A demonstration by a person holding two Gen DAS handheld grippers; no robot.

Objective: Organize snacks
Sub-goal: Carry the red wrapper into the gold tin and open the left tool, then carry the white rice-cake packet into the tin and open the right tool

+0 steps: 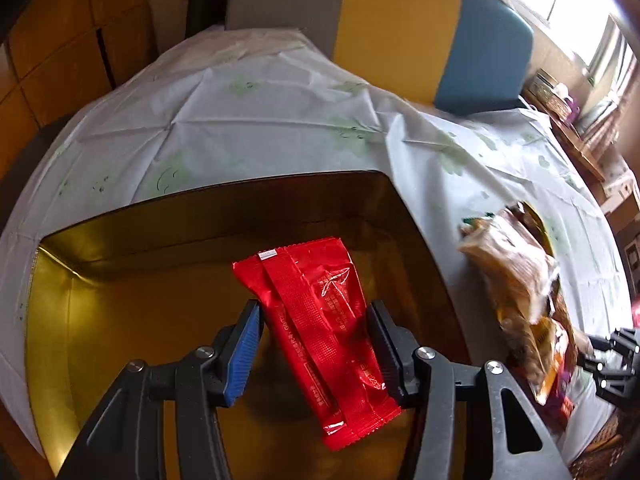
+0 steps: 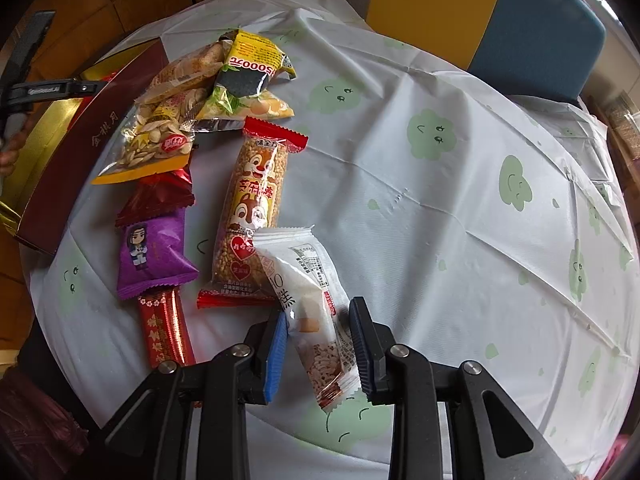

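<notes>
My left gripper is shut on a red snack packet and holds it over the open gold box. The packet hangs tilted between the fingers. My right gripper has its jaws around a white rice-cake packet that lies on the tablecloth; I cannot tell whether the pads press on it. Beside it lie a squirrel-print sesame bar, a purple packet, a dark red packet, a red-and-gold stick, a seed bag and a yellow-and-black packet.
The gold box with its maroon side stands at the left of the round table, which has a white cloth printed with green faces. The snack pile shows blurred in the left wrist view. Yellow and blue chair backs stand behind.
</notes>
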